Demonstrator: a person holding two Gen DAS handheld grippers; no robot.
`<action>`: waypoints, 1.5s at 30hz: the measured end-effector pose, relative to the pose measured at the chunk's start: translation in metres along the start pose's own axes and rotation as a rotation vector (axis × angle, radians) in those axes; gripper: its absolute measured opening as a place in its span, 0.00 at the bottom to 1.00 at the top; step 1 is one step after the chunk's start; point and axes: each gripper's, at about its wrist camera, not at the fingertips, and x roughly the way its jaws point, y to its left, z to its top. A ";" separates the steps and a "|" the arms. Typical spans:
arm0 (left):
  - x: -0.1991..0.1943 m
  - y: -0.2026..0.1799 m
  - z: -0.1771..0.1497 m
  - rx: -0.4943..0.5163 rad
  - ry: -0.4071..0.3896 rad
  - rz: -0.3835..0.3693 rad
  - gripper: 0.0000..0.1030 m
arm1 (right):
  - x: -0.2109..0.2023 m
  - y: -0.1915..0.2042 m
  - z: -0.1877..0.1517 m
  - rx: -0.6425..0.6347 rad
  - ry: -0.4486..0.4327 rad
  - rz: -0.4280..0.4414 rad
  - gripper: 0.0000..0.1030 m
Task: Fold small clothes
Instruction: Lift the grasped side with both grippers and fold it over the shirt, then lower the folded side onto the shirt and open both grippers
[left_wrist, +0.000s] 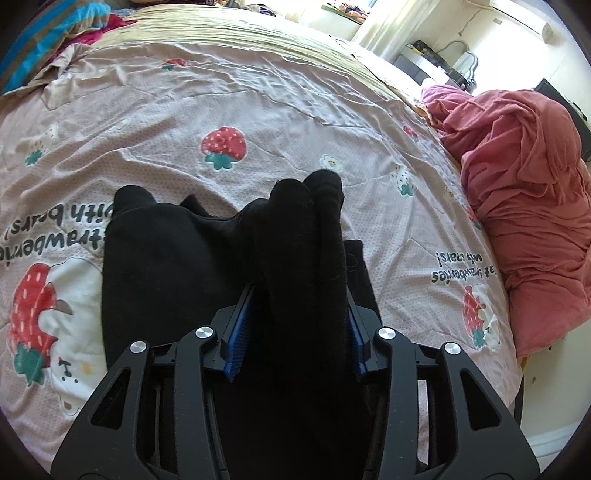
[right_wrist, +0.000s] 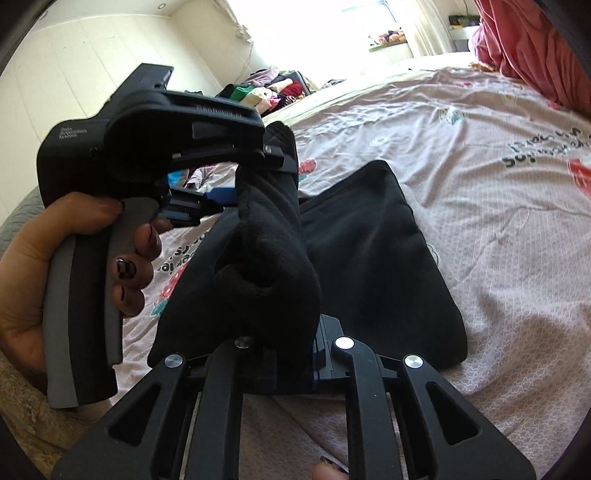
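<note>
A small black garment (left_wrist: 173, 258) lies partly flat on the strawberry-print bedcover (left_wrist: 258, 110). My left gripper (left_wrist: 295, 295) is shut on a bunched fold of it, which rises between the blue pads (left_wrist: 240, 325). In the right wrist view the garment (right_wrist: 376, 236) lies spread on the bedcover (right_wrist: 498, 221), with a rolled part (right_wrist: 269, 266) lifted. My right gripper (right_wrist: 291, 354) is shut on that rolled end. The left gripper (right_wrist: 255, 170), held by a hand (right_wrist: 33, 266), grips the same roll from above.
A heap of pink-red cloth (left_wrist: 524, 192) lies at the bed's right edge. A blue striped blanket (left_wrist: 48, 40) is at the far left corner. Several coloured clothes (right_wrist: 266, 92) are piled beyond the bed. A desk and window (left_wrist: 443, 55) stand behind.
</note>
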 end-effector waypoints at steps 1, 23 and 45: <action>0.000 -0.002 0.000 -0.001 -0.002 -0.011 0.44 | 0.000 -0.002 -0.001 0.007 0.005 -0.001 0.12; -0.044 0.044 -0.052 0.051 -0.115 0.088 0.53 | 0.013 -0.042 0.052 0.114 0.283 0.205 0.53; -0.058 0.068 -0.069 -0.001 -0.124 0.067 0.65 | 0.051 -0.019 0.104 -0.122 0.222 0.125 0.17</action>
